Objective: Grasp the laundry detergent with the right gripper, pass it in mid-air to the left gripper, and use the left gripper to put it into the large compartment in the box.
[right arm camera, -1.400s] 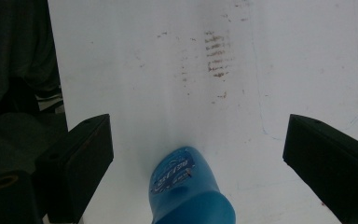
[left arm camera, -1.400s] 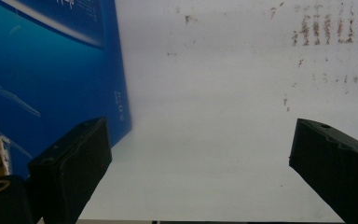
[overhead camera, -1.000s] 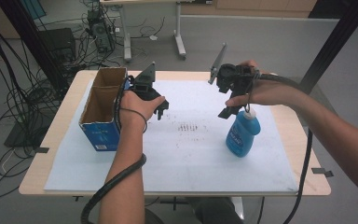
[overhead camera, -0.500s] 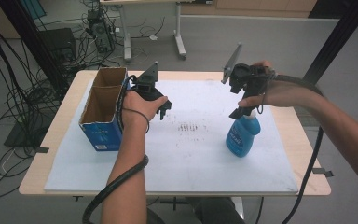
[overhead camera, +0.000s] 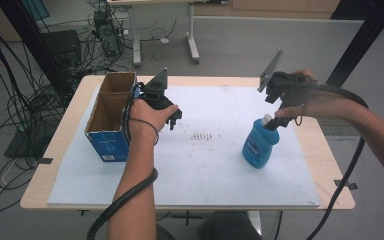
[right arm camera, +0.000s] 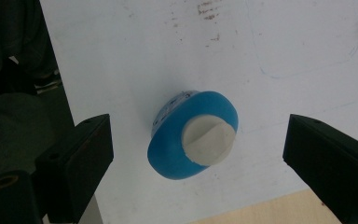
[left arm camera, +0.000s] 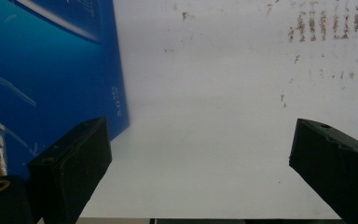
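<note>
open blue carton on white sheet

Count of items as I see them from my station. One blue bottle with one white cap. One open cardboard box — blue-sided, with two compartments inside. One white sheet spread over one counter. Two tongs in all: the left tongs and the right tongs, each with two black jaws and one trailing cable — two cables together. One patch of brownish marks on the sheet.
</note>
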`<state>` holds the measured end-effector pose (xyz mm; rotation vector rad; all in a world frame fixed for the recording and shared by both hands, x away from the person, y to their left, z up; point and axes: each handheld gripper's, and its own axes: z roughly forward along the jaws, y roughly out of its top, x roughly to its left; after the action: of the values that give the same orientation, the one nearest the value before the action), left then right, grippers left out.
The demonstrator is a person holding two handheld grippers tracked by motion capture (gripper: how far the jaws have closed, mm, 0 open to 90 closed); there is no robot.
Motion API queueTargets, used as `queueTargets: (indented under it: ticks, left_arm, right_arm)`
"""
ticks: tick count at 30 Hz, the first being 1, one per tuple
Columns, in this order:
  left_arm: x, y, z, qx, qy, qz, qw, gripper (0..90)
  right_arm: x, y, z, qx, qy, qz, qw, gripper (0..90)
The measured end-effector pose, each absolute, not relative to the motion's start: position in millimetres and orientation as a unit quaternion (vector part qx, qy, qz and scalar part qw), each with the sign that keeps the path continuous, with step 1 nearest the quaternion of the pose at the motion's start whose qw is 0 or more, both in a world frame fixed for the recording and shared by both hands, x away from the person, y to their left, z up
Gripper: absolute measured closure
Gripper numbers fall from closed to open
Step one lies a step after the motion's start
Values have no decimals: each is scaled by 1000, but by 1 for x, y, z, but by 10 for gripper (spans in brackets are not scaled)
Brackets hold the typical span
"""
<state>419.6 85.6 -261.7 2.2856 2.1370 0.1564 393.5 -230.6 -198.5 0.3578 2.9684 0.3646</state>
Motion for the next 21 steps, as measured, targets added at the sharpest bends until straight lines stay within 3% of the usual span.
queueTargets:
  ticks: [21]
  left_arm:
    - [419,89,-263,731,680,52,11,60]
  right_arm:
    - [385,-282,-223,185,973,129,52,78]
